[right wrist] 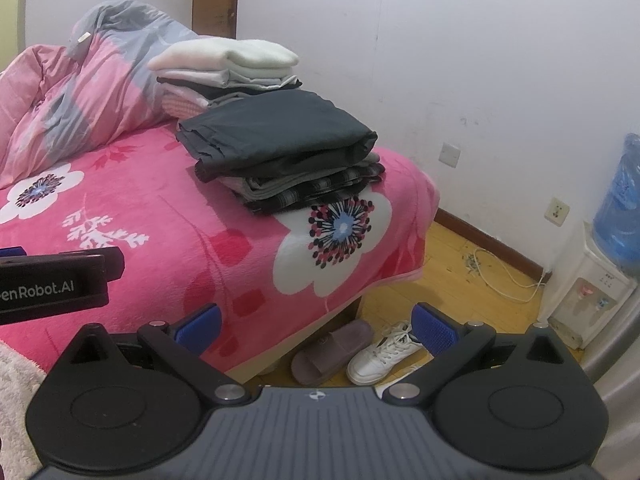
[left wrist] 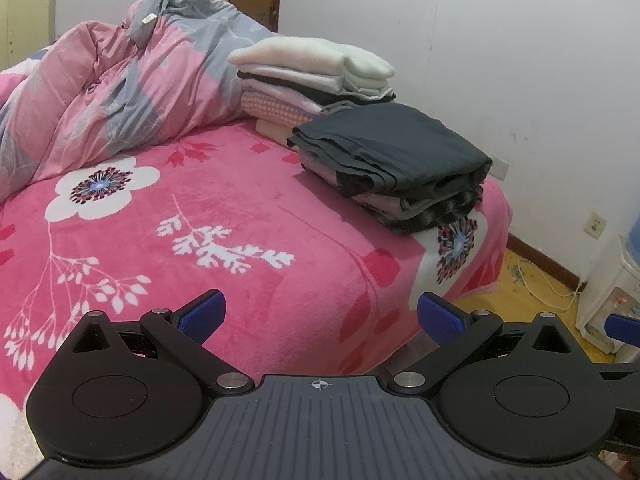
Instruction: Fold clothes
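Pink floral fleece bed (left wrist: 240, 216) carries two folded stacks: dark grey-topped pile (left wrist: 396, 152) near its corner, cream-topped pile (left wrist: 316, 68) behind. Both my left gripper (left wrist: 320, 316) and right gripper (right wrist: 316, 324) gape wide, empty; folding looks nearly finished.

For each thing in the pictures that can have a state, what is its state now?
left gripper: open, holds nothing.
right gripper: open, holds nothing.
dark grey garment: folded, on top of the near pile.
near pile: stacked at the bed corner.
white garment: folded, on top of the far pile.
quilt: crumpled, not folded.
white shoe: on the floor, upright.
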Demonstrator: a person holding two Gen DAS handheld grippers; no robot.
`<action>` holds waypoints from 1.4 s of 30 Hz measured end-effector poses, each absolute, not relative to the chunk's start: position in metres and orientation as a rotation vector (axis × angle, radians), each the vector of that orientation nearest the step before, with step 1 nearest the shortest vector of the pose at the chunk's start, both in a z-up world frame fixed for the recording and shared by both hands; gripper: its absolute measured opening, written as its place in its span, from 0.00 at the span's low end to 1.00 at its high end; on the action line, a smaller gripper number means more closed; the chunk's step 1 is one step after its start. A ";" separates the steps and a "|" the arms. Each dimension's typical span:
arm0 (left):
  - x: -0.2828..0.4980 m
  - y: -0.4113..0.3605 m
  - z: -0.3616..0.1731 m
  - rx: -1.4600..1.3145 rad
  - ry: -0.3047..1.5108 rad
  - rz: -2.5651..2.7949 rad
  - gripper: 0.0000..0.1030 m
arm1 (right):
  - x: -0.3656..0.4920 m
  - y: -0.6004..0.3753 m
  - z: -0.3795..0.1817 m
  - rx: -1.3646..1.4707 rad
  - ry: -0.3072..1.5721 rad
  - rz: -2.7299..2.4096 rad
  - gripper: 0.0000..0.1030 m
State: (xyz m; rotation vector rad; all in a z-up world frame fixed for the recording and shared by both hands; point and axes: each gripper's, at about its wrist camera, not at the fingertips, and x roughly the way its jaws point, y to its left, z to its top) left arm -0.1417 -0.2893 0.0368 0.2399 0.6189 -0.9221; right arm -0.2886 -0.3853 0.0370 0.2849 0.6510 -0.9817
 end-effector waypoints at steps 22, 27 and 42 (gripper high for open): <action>-0.144 -0.291 0.036 0.248 0.617 -0.921 1.00 | -0.290 -0.385 0.036 0.290 0.653 -0.979 1.00; -0.143 -0.290 0.036 0.247 0.617 -0.921 1.00 | -0.289 -0.385 0.036 0.290 0.655 -0.977 1.00; -0.142 -0.289 0.037 0.244 0.619 -0.918 1.00 | -0.288 -0.384 0.035 0.289 0.660 -0.978 1.00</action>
